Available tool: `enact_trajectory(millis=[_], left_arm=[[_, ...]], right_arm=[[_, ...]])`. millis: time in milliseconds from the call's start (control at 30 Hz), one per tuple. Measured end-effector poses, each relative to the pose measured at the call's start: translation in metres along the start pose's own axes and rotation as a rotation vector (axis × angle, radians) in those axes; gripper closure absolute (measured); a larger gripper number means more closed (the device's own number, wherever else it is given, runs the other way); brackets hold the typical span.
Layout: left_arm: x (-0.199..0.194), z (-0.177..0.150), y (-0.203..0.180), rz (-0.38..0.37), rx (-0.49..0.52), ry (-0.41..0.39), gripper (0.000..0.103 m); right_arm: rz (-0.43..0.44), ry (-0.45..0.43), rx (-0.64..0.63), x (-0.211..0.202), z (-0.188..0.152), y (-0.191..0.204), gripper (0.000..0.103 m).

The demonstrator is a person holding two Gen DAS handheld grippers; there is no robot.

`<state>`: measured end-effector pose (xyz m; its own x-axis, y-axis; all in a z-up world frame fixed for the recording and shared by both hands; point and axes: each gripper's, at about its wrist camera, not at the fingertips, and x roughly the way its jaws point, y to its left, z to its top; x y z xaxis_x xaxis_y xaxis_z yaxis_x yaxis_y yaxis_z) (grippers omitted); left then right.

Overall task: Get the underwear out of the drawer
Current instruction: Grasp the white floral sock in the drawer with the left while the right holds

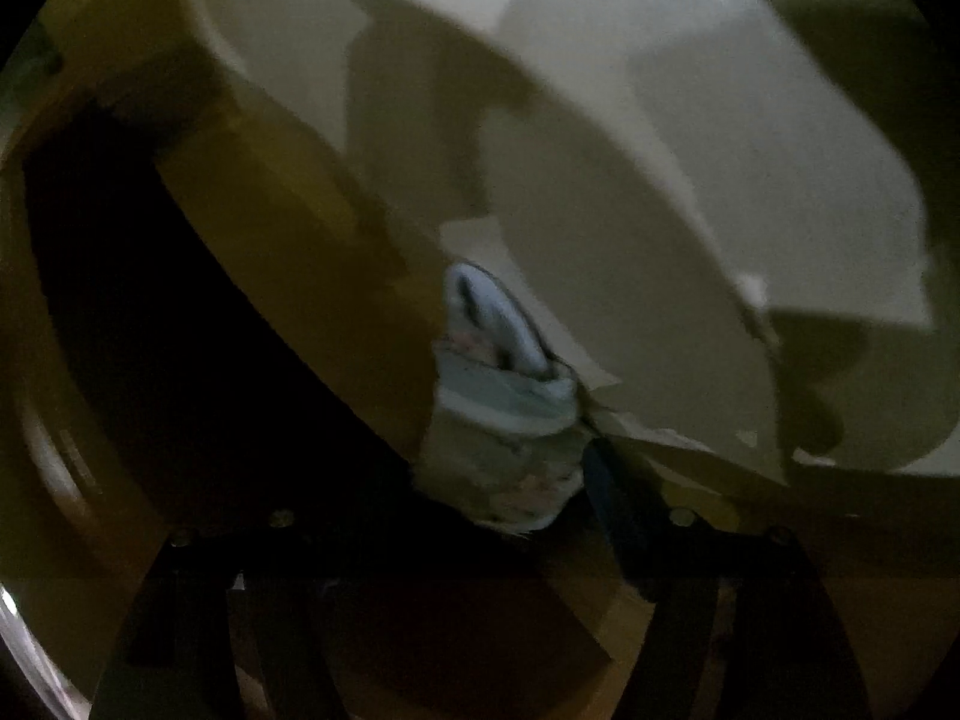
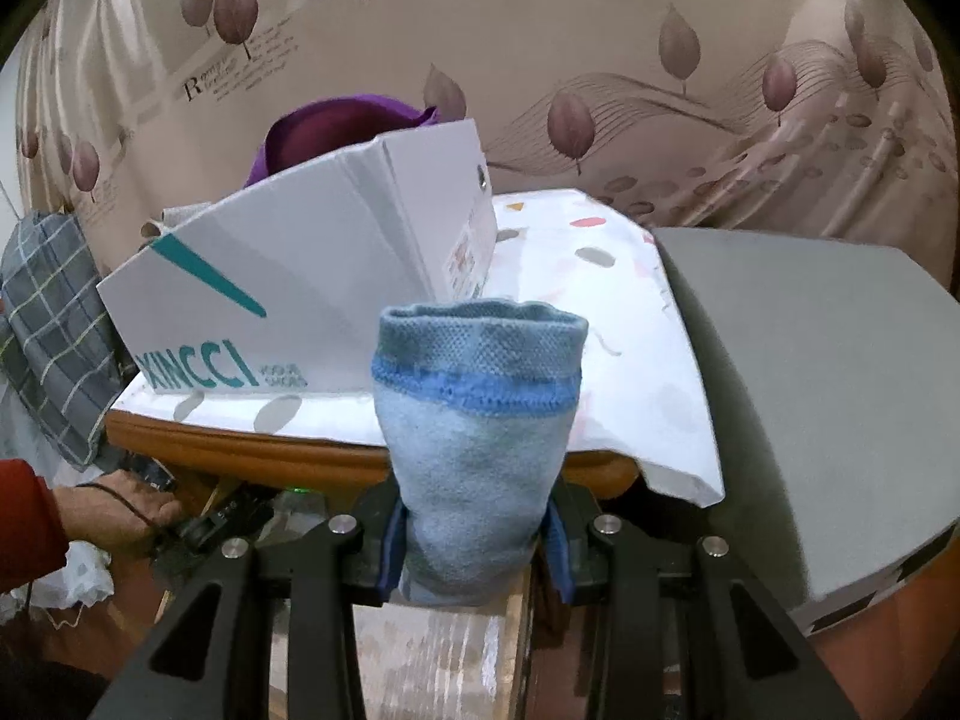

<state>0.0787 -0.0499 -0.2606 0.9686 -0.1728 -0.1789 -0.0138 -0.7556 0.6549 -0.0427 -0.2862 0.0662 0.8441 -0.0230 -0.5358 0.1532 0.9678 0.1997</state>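
Jaws around blue garment (image 2: 474,450), "KINCCI" box (image 2: 300,276)

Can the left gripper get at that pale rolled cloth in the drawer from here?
Probably yes: the rolled cloth lies just ahead of the left gripper, nothing in front of it. The view is dark and blurred, so contact is unclear.

A beige curtain (image 2: 600,48) printed with mauve leaves hangs behind a bed (image 2: 630,324) under a white spotted sheet; lighting is dim indoors.

Black tongs (image 2: 474,546) (blue pads), red sleeve (image 2: 27,516)
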Motion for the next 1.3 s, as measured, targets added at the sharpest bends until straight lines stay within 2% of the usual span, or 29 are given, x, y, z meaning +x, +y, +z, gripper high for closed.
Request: enact_trajectory(millis=[200, 433, 567, 633, 667, 733, 767, 800, 1000, 1300], left_arm=[[0.017, 0.008, 0.014, -0.063, -0.022, 0.019, 0.039], [0.013, 0.026, 0.035, -0.108, -0.099, 0.043, 0.037], [0.01, 0.03, 0.043, -0.092, -0.104, 0.034, 0.037], [0.02, 0.026, 0.04, -0.088, -0.102, 0.031, 0.037], [0.041, 0.016, 0.032, -0.085, -0.104, 0.028, 0.038], [0.046, 0.018, 0.037, -0.107, -0.109, 0.031, 0.046], [0.047, 0.019, 0.032, -0.14, -0.135, 0.044, 0.068], [0.053, 0.022, 0.036, -0.18, -0.174, 0.063, 0.071], [0.058, 0.034, 0.045, -0.228, -0.242, 0.086, 0.083], [0.046, 0.041, 0.094, -0.406, -0.454, 0.08, 0.084]], right_arm=[[0.008, 0.005, -0.042, 0.001, -0.002, 0.01, 0.066], [0.012, 0.015, -0.056, 0.002, -0.005, 0.014, 0.066], [0.013, 0.017, -0.06, 0.002, -0.005, 0.015, 0.066], [0.016, 0.02, -0.06, 0.003, -0.005, 0.015, 0.065], [0.017, 0.02, -0.061, 0.003, -0.005, 0.016, 0.065], [0.017, 0.023, -0.071, 0.004, -0.006, 0.018, 0.065], [0.014, 0.023, -0.074, 0.004, -0.007, 0.019, 0.065], [0.015, 0.024, -0.075, 0.005, -0.007, 0.02, 0.065], [0.021, 0.027, -0.067, 0.005, -0.007, 0.018, 0.065], [0.023, 0.024, -0.054, 0.005, -0.006, 0.016, 0.065]])
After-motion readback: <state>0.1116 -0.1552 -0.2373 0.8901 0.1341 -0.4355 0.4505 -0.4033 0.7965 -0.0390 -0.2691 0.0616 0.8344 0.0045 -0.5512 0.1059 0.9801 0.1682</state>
